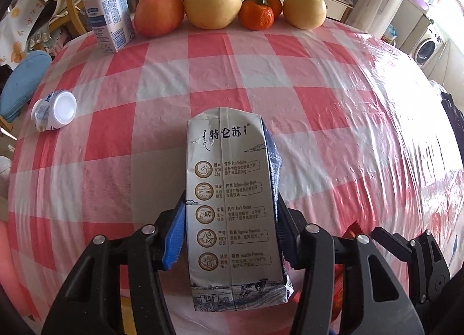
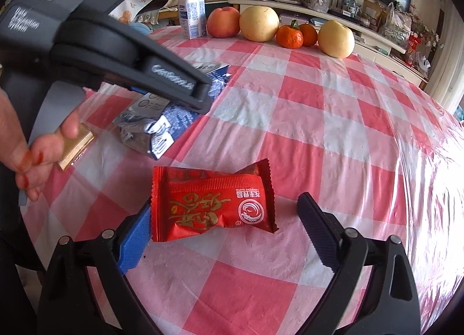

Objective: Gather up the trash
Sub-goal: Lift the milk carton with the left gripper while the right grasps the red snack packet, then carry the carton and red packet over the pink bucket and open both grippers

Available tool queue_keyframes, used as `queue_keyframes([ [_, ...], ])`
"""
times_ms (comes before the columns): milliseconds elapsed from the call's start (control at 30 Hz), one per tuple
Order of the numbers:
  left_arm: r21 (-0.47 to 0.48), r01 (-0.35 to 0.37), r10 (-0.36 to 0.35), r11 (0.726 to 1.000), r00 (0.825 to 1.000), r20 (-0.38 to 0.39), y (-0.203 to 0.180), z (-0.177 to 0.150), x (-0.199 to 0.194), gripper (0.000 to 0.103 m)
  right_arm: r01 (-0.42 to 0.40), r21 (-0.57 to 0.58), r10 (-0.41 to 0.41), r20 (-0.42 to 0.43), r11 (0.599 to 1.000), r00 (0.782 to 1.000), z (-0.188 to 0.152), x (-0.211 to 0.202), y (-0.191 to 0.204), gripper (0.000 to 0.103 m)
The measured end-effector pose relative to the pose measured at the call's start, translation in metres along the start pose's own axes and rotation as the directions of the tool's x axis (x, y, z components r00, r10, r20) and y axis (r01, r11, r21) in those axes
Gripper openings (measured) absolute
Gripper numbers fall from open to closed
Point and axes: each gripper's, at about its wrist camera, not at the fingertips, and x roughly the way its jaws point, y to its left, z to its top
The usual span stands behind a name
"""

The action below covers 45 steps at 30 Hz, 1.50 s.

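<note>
A flattened grey-and-blue milk carton (image 1: 232,175) lies on the red-and-white checked tablecloth (image 1: 319,102). My left gripper (image 1: 232,201) is shut on it, one pad pressing each long side. In the right wrist view the same carton (image 2: 150,129) shows under the left gripper (image 2: 206,94). A red snack wrapper (image 2: 203,189) lies flat between the fingers of my right gripper (image 2: 224,204), which is open. Its blue pad (image 2: 136,236) is at the wrapper's left edge and its black pad (image 2: 316,230) stands clear of the right edge. A small white bottle (image 1: 55,113) lies on its side at the table's left edge.
At the table's far edge stand a tall white bottle (image 1: 108,12), an apple (image 1: 159,12), two yellow pears (image 1: 213,5), and tangerines (image 1: 256,15). A blue chair cushion (image 1: 23,79) sits left of the table. A person's hand (image 2: 37,152) grips the left gripper's handle.
</note>
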Motion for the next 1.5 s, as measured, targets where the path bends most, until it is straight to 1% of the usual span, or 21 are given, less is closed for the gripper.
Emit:
queue_keyframes([
  [33, -0.002, 0.003, -0.003, 1.000, 1.000, 0.003, 0.000, 0.001, 0.000, 0.055, 0.010, -0.007, -0.010, 0.005, 1.000, 1.000, 0.001, 0.000, 0.000, 0.081],
  [133, -0.008, 0.015, -0.015, 1.000, 1.000, 0.021, 0.003, 0.002, -0.006, 0.055, 0.007, -0.007, -0.007, 0.013, 1.000, 1.000, 0.001, -0.001, -0.001, 0.073],
  [267, -0.017, 0.031, -0.030, 0.999, 0.999, 0.045, 0.006, 0.005, -0.012, 0.055, 0.006, -0.007, -0.006, 0.019, 1.000, 1.000, 0.003, -0.001, -0.002, 0.067],
  [467, -0.027, 0.058, -0.056, 0.998, 0.996, 0.066, 0.015, 0.003, -0.025, 0.055, 0.007, -0.008, -0.007, 0.025, 1.000, 1.000, 0.005, -0.002, -0.002, 0.053],
  [533, -0.030, 0.066, -0.064, 0.997, 0.995, 0.072, 0.018, 0.000, -0.030, 0.055, 0.008, -0.006, -0.007, 0.029, 1.000, 1.000, 0.006, -0.002, -0.002, 0.041],
  [600, -0.033, 0.075, -0.072, 0.997, 0.995, 0.076, 0.021, -0.002, -0.033, 0.055, 0.008, -0.003, -0.007, 0.032, 1.000, 0.999, 0.008, -0.001, -0.002, 0.036],
  [667, -0.035, 0.082, -0.079, 0.996, 0.994, 0.081, 0.024, -0.004, -0.038, 0.055, 0.010, -0.002, -0.010, 0.033, 1.000, 0.999, 0.009, 0.000, -0.001, 0.035],
  [767, -0.043, 0.094, -0.090, 0.995, 0.992, 0.092, 0.031, -0.007, -0.044, 0.055, 0.009, -0.009, -0.009, 0.032, 1.000, 0.999, 0.009, 0.000, 0.001, 0.028],
  [833, -0.049, 0.101, -0.095, 0.994, 0.990, 0.101, 0.037, -0.008, -0.049, 0.055, 0.006, -0.019, -0.006, 0.033, 1.000, 0.999, 0.010, 0.000, 0.003, 0.021],
  [1000, -0.070, 0.111, -0.102, 0.991, 0.988, 0.114, 0.052, -0.013, -0.057, 0.056, 0.029, -0.045, -0.027, 0.044, 0.999, 0.999, 0.012, 0.002, 0.011, 0.021],
  [1267, -0.091, 0.134, -0.119, 0.987, 0.982, 0.147, 0.075, -0.024, -0.075, 0.056, -0.002, -0.035, 0.004, 0.057, 0.999, 0.998, 0.018, -0.001, 0.019, 0.021],
  [1500, -0.120, 0.148, -0.124, 0.982, 0.975, 0.183, 0.100, -0.035, -0.092, 0.056, -0.012, -0.045, 0.015, 0.066, 0.999, 0.998, 0.024, -0.007, 0.032, 0.021],
])
